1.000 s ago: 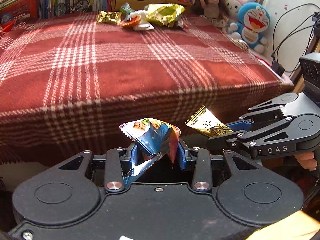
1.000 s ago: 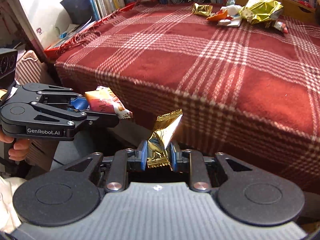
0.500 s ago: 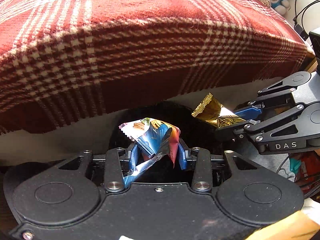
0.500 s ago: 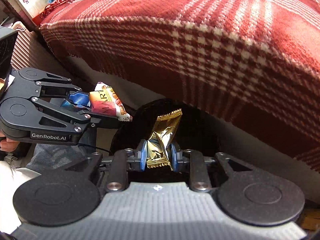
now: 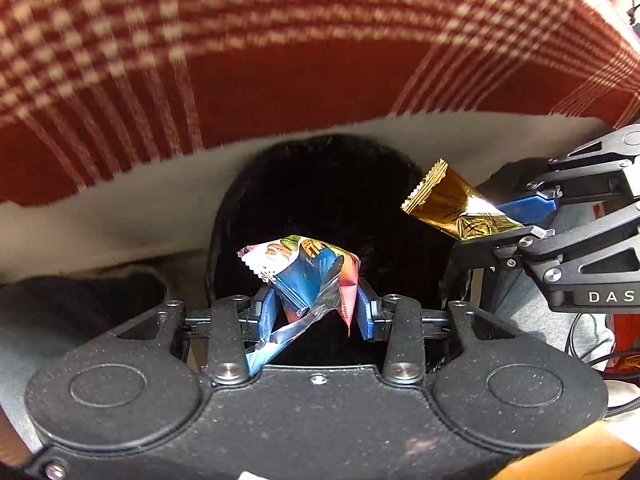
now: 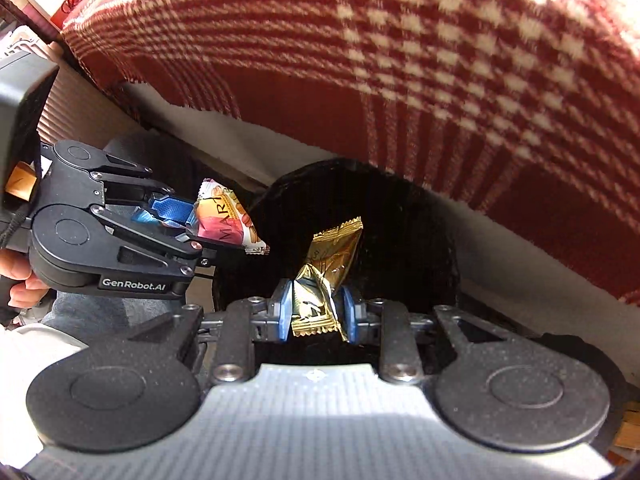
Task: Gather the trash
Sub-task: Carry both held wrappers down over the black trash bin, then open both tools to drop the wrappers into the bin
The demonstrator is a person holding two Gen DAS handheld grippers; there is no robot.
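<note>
My left gripper (image 5: 316, 308) is shut on a crumpled blue and orange snack wrapper (image 5: 308, 272) and points down over the dark mouth of a black bin (image 5: 320, 184). To its right, my right gripper (image 5: 516, 220) grips a gold foil wrapper (image 5: 452, 208) at the bin's edge. In the right wrist view the gold wrapper (image 6: 328, 264) stands upright between the blue pads of the right gripper (image 6: 316, 312), above the bin (image 6: 400, 248). The left gripper (image 6: 188, 228) comes in from the left with the snack wrapper (image 6: 228, 220).
A red and white plaid blanket (image 5: 280, 40) hangs over the bed's edge just behind the bin. The bed's pale side (image 5: 120, 208) shows below it. A person's hand (image 6: 20, 284) holds the left gripper's handle. Cables and clutter lie at the far right (image 5: 592, 344).
Both grippers have sunk from the level of the bed top and tipped downward over the bin. The bed top with its trash pile has left view. Both wrappers stay gripped.
</note>
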